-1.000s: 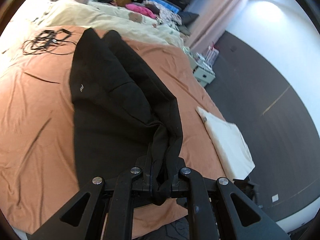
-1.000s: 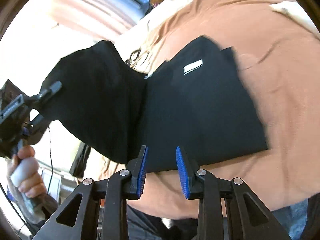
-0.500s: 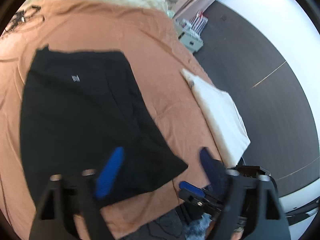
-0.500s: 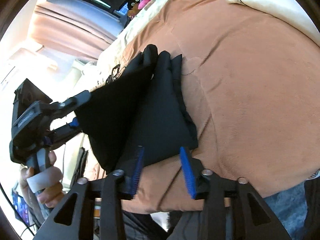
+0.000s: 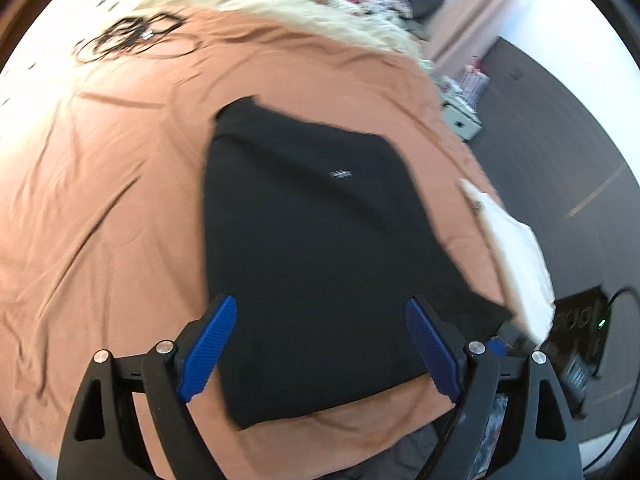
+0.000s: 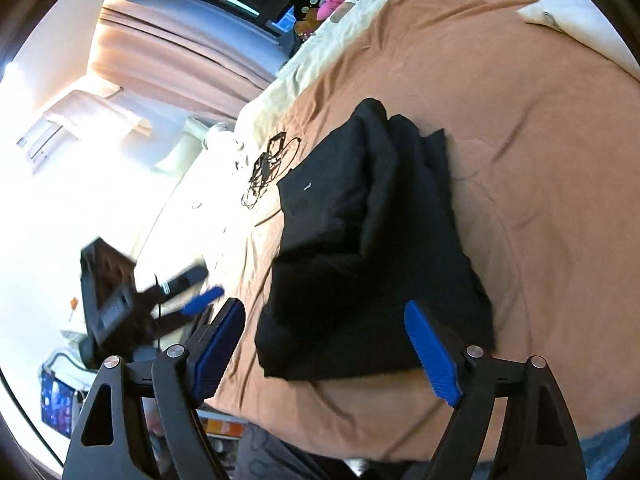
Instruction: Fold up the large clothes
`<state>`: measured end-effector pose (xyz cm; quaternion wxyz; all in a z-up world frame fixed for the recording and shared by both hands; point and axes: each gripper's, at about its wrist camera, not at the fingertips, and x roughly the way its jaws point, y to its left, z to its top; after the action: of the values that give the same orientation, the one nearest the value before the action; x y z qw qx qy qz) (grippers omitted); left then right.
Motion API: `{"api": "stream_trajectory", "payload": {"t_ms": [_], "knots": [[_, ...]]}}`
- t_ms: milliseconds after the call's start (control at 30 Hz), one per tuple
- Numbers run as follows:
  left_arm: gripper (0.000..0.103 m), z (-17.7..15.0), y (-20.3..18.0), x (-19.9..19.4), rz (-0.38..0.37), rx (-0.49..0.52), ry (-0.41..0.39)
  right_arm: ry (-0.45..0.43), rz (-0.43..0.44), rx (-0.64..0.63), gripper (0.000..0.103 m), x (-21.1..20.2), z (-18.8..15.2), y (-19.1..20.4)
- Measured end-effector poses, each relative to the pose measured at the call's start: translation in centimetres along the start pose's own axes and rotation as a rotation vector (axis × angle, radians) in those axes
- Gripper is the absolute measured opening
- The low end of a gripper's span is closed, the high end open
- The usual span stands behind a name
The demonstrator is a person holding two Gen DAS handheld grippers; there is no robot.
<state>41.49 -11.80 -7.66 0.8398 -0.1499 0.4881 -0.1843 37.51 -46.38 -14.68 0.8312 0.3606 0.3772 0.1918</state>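
So: orange bedsheet (image 5: 100,220) covers the bed, black garment (image 5: 320,240) lies folded flat on it (small white logo up), nothing pinching it. Left gripper (image 5: 320,344) spread wide, empty. Right gripper (image 6: 324,348) has just been opening, jaws wide, nothing between them. Cable tangle (image 5: 128,36) well beyond.

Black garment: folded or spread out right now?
Folded. The black garment lies as a compact layered stack on the orange bedsheet, released, with both grippers open.
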Motion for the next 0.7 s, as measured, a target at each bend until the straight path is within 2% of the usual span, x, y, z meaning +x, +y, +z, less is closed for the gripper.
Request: {"api": "stream_trajectory", "payload": {"t_ms": [100,167,200,233,267,333,500,600,700], "knots": [[0.088,-0.6,1.9,0.7,0.023,-0.042,0.016,0.000,-0.049,-0.002,0.081,1.1,0.6,0.5],[0.088,-1.1,3.0,1.2,0.035,-0.067,0.029,0.010,-0.089,-0.019,0.061,1.8,1.0,0.8],[0.088,-1.3,3.2,1.5,0.037,-0.074,0.034,0.019,-0.094,-0.028,0.038,1.9,1.0,0.8],[0.088,-1.5,3.4,1.8,0.038,-0.080,0.041,0.024,-0.105,-0.038,0.024,1.8,0.9,0.8],[0.088,-1.7,3.5,2.1,0.038,-0.080,0.048,0.020,-0.105,-0.048,0.018,1.5,0.8,0.8],[0.088,-1.9,3.2,2.8,0.044,-0.073,0.057,0.011,-0.098,-0.059,0.013,0.7,0.4,0.6],[0.087,-2.9,2.3,4.4,0.046,-0.046,0.089,0.002,-0.105,-0.014,0.010,-0.3,-1.0,-2.0],[0.077,-3.6,2.0,5.4,0.052,-0.024,0.111,0.005,-0.124,0.025,0.009,-0.2,-1.9,-4.3],[0.066,-4.3,2.0,6.2,0.026,-0.018,0.134,0.018,-0.144,0.056,0.009,0.5,-2.7,-6.1]]}}
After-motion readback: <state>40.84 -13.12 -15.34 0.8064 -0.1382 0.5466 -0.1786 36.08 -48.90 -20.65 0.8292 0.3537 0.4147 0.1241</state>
